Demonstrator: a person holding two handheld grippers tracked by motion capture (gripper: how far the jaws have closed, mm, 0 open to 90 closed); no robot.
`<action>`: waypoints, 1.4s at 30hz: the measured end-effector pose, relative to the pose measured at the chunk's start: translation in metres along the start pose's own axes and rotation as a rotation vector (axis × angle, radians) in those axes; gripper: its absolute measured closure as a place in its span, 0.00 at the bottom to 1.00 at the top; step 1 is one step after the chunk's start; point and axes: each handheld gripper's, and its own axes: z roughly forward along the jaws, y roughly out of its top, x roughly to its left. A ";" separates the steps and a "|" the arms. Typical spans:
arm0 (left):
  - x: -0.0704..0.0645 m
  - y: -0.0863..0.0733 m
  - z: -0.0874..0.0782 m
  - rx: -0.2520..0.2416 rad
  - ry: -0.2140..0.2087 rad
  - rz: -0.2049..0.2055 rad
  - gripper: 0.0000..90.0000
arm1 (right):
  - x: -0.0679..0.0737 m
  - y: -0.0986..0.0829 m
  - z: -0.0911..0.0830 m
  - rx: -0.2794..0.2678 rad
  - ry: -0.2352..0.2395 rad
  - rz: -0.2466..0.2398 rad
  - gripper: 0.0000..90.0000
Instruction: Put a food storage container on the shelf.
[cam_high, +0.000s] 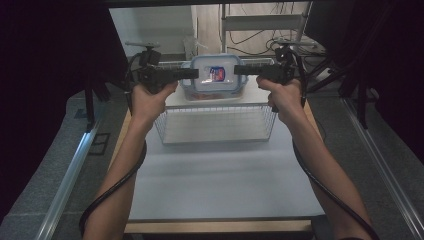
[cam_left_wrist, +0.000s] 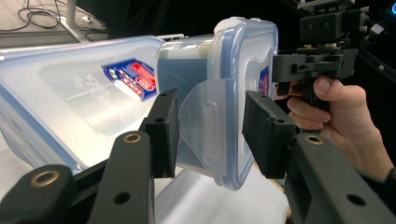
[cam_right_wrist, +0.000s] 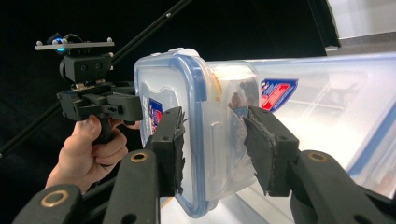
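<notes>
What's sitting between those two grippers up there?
A lidded plastic container, seen in the high view between the left gripper and right gripper; each gripper view shows jaws astride a lid clip.

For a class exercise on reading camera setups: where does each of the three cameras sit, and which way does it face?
High view: above the person's side, looking forward and down on the table; both forearms, left claw, right claw.
Left gripper view: on the left claw, facing the container's latch flap; the other hand beyond.
Right gripper view: on the right claw, facing the opposite flap.
Shared: the lidded container, flanked by both claws.
</notes>
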 end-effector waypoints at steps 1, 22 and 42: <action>0.002 0.002 0.000 -0.004 0.001 -0.004 0.63 | 0.000 0.001 0.001 -0.002 0.002 0.005 0.64; 0.027 0.008 0.012 -0.026 0.005 -0.083 0.63 | -0.021 0.018 0.018 -0.011 -0.014 0.047 0.63; 0.029 0.014 0.021 -0.022 0.124 -0.069 0.53 | -0.023 0.019 0.026 -0.007 -0.114 0.003 0.60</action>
